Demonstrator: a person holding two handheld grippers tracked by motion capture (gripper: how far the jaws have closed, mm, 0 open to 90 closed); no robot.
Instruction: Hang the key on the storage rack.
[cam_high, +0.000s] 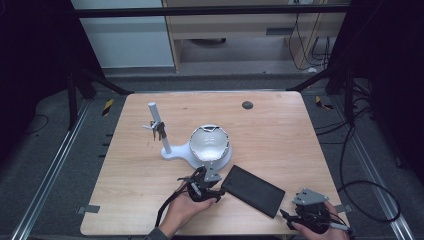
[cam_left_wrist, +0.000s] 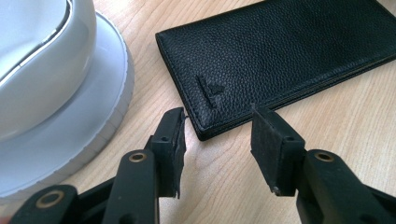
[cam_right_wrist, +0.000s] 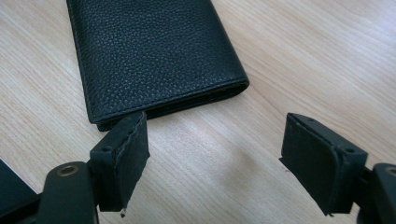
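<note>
The left tool (cam_left_wrist: 217, 135) is held part open, nothing gripped, its jaws astride the near corner of the black wallet (cam_left_wrist: 280, 56). The right tool (cam_right_wrist: 215, 154) is held wide at the opposite end, empty. The wallet lies flat on the desk (cam_high: 150, 165) beside the white stand (cam_high: 210, 150). It is probably light, pliable and grainy; an edge grip is advised.

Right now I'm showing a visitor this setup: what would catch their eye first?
Probably the long black wallet, flat on the wooden table near its front edge, with a hand-held gripper at each end: the left hand-held gripper, jaws apart at its corner, and the right hand-held gripper, open. Behind it stands a white bowl-shaped lamp.
</note>
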